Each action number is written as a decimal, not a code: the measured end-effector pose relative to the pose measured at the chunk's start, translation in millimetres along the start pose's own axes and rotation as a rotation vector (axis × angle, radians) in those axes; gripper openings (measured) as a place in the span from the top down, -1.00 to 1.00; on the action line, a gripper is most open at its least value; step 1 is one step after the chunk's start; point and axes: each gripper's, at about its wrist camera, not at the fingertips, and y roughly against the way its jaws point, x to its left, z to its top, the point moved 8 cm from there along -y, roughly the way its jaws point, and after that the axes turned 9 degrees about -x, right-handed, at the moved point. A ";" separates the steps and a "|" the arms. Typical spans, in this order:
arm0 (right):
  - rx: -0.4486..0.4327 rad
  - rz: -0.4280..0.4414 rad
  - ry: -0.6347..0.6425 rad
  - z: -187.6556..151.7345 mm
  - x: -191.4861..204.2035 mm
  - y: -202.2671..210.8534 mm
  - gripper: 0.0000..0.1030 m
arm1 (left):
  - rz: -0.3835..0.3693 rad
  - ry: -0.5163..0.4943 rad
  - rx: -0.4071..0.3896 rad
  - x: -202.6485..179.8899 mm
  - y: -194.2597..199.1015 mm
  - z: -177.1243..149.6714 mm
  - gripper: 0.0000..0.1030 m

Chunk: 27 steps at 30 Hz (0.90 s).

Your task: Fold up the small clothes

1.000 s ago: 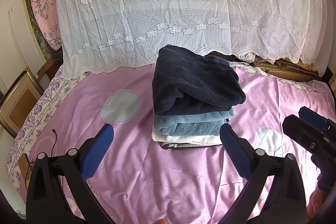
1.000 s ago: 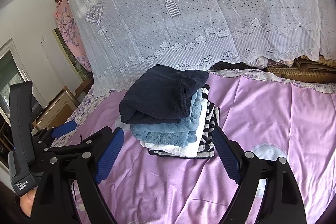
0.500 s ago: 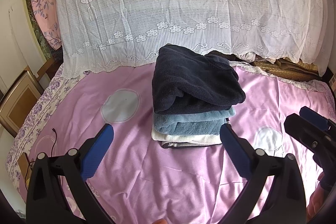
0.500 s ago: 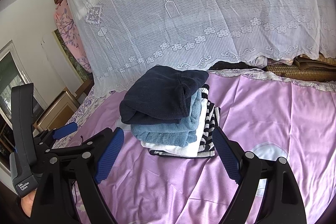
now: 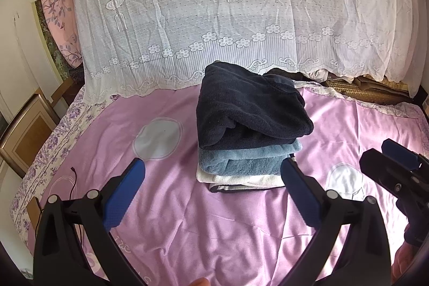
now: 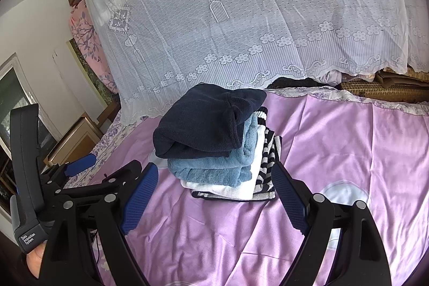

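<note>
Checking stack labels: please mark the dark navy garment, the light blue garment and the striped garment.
dark navy garment [image 5: 249, 111], left wrist view, top face.
light blue garment [image 5: 241, 160], left wrist view, front fold.
striped garment [image 6: 266, 165], right wrist view, exposed side edge.

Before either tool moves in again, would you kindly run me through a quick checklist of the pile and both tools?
1. Left tool open and empty: ok.
2. Right tool open and empty: ok.
3. Both tools short of the folded stack, not touching it: ok.
4. Dark navy piece lies on top, blue piece under it, white piece below that: ok.
5. Stack edges aligned: not ok; the striped piece sticks out on one side.
6. Any unfolded clothes left on the pink bedspread: cannot tell; none in view.
</note>
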 end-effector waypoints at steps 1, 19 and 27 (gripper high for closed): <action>0.001 0.001 0.001 0.1 -0.4 -0.1 -0.69 | -0.001 0.000 0.000 -0.3 0.2 0.4 -0.91; 0.003 -0.002 -0.011 -1.9 4.0 -3.8 -0.69 | 0.011 0.014 -0.010 3.7 -2.1 1.8 -0.91; -0.002 -0.008 -0.023 -0.6 1.5 -4.4 -0.69 | 0.017 0.015 -0.008 2.8 -1.8 2.1 -0.91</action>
